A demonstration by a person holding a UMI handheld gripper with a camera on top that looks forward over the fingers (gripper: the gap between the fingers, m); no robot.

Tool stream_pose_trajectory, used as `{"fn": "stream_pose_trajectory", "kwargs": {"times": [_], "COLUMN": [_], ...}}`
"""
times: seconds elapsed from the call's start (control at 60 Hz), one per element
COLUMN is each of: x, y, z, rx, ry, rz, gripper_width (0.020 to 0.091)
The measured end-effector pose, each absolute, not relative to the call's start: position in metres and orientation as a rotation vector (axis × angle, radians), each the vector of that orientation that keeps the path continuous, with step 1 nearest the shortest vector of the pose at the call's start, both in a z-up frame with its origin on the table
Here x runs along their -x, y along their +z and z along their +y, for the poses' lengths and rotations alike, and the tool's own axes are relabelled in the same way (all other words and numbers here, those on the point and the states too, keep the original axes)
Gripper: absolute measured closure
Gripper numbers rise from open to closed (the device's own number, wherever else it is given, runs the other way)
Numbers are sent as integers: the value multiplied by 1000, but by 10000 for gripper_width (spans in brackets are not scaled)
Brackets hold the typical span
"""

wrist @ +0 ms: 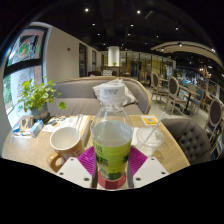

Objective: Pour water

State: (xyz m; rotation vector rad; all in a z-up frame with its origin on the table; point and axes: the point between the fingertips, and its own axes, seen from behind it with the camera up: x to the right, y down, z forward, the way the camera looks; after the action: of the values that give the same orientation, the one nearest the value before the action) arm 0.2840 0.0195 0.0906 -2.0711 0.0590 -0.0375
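The gripper [112, 168] is clenched on the bottle [111, 140], its pink pads pressing either side of the lower body, and it holds the bottle upright above the near edge of the counter [30, 148]. The bottle carries yellow-green liquid to about half its height, and its cap [112, 93] looks to be on; I cannot tell whether it is tightened.

Risks, as I judge them: with the cap in place, tipping would pour nothing; if it is loose, it may drop off and liquid gush out. The grip sits low on a tall bottle, so it could swivel between the pads on tilting. The clear cup [150, 138] is light and stands near the counter's right edge, so a nudge from the bottle could topple it.

Count: one bottle, one white mug [66, 141] toward the left, one clear cup, one potted plant [36, 98] at the far left corner
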Motion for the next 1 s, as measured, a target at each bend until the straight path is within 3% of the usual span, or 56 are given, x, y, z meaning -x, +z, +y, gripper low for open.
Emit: {"fn": "stream_pose_trajectory", "kwargs": {"times": [0.133,0.2,0.383,0.417,0.483,0.533,0.583,0.667,1.0], "x": [-287,-289,-290,-289,-285,-283,-284,-282,-240], "y": [52,53,53,49,44,42,47,58,167], "z": [15,11,9,6,-2,-12,-23,-43,-156], "rx": [2107,2079,2079,2107,2163,2197,2220,2246,2259], "ry": [-34,-28,-22,-17,9,15,13,-4,-55], "rz": [59,74,113,121,128,150,183,219,267], "gripper_width": [696,687,572,507,234,273,241,247,251]}}
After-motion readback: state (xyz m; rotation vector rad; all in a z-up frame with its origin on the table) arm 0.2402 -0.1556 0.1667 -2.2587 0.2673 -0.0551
